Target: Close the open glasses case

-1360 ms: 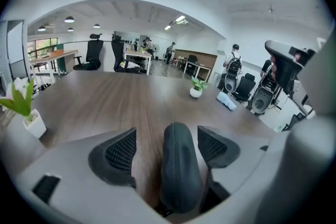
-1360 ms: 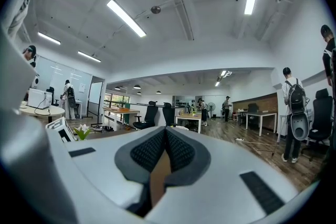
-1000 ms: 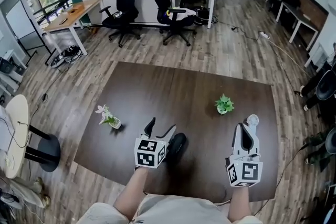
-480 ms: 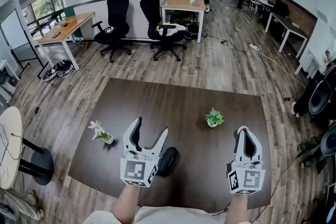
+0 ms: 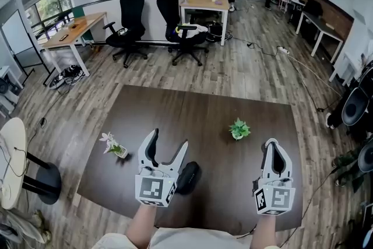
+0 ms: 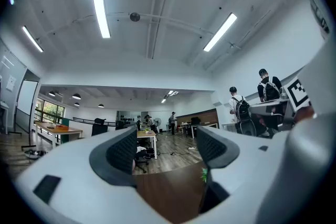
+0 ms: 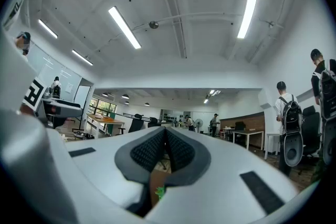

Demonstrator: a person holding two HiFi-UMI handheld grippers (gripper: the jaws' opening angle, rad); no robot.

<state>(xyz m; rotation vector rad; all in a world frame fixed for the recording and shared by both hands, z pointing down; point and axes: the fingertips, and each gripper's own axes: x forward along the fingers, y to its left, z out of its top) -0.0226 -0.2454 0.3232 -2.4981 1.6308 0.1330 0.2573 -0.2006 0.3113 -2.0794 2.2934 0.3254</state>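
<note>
We see the black oval glasses case (image 5: 190, 176) lying near-left to far-right, just right of our left hand-held gripper (image 5: 168, 140), whose jaws are apart and empty.

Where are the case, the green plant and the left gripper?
Left gripper (image 5: 169, 139): head view, midway between its open jaws.
Case (image 5: 190, 176): head view, on its dark rounded top.
Green plant (image 5: 239, 128): head view, on its leaves.

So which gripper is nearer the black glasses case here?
Left. The left gripper hangs just beside the glasses case; the right gripper sits far off to its right.
</note>
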